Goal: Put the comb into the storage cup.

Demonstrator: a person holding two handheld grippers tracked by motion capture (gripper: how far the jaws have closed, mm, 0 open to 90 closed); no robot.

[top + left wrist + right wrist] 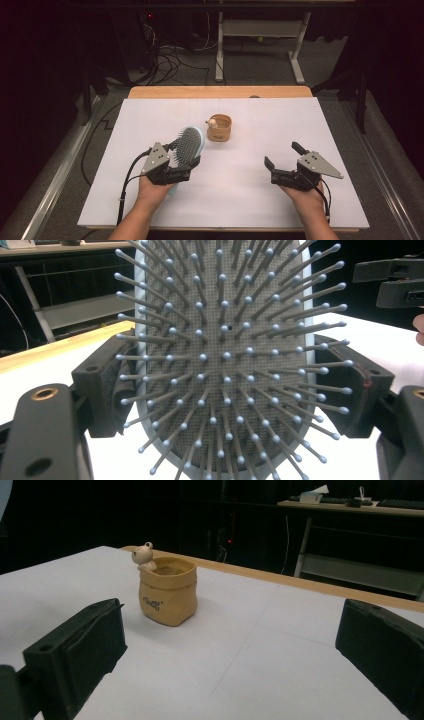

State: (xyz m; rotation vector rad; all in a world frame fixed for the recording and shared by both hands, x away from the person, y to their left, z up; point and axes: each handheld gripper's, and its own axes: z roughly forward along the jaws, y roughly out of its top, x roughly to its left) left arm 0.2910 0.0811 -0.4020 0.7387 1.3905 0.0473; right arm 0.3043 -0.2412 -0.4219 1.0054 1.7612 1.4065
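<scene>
A broad white tabletop sheet (250, 165), laid over a light wooden board (220, 92) that shows along its far edge, carries the scene seen from the high view, with dark grey carpet and a tangle of black cables (167, 57) beyond it.

At the near left, the person's left hand (150, 192) holds the left gripper (192, 162), its black jaws clamped on a pale blue oval paddle hairbrush with grey ball-tipped bristles (189, 145). The brush is lifted at a tilt, its head pointing away from the person towards the middle of the sheet, bristles facing up and to the left. In the left gripper view the bristle pad (225, 365) stands upright between the two jaws, which press against its left and right edges.

At the near right, the right hand (307, 200) holds the right gripper (282, 155) low over the sheet, well apart from the brush, its jaws spread wide with nothing between them.

A small tan ceramic pot shaped like a sack (219, 128) stands upright on the sheet just beyond the brush head, not touching it. A tiny cream bear figure (143, 555) peers over its rim, and dark lettering marks its side in the right gripper view.
</scene>
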